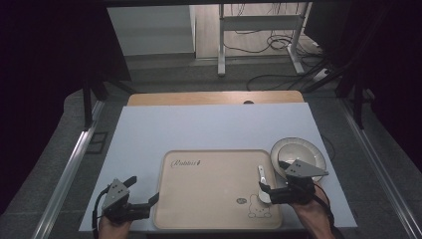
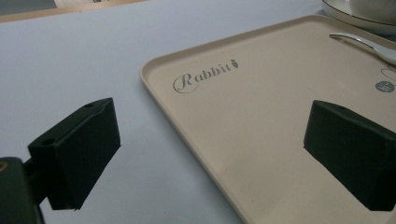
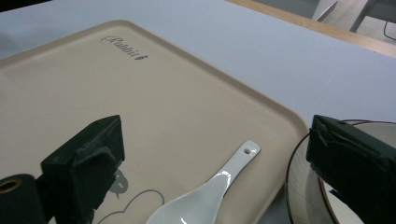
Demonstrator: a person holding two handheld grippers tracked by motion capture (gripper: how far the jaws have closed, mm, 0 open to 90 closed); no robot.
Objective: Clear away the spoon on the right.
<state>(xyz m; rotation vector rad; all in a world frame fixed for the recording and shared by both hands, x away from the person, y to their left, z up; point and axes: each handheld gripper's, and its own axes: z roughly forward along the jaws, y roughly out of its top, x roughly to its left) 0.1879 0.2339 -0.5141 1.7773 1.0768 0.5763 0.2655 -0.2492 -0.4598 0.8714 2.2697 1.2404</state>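
Spoon (image 3: 205, 198) on tray (image 1: 209, 199), right hand-held gripper (image 1: 268, 191) released.
Jaws stand apart over the spoon, gripping nothing; advise lifting straight clear of the tray. Left hand-held gripper (image 1: 144, 191) released at the tray's left edge.

Your white ceramic soup spoon (image 3: 205, 196) lies flat on the beige tray (image 1: 209, 184), bowl side up, near the tray's right edge. Its handle, with a small hole at the tip, points toward the far side of the surface; its bowl rests just beside the printed rabbit drawing (image 1: 259, 206). The spoon sits just beside the gold-rimmed white plate (image 1: 308, 149), apart from it.
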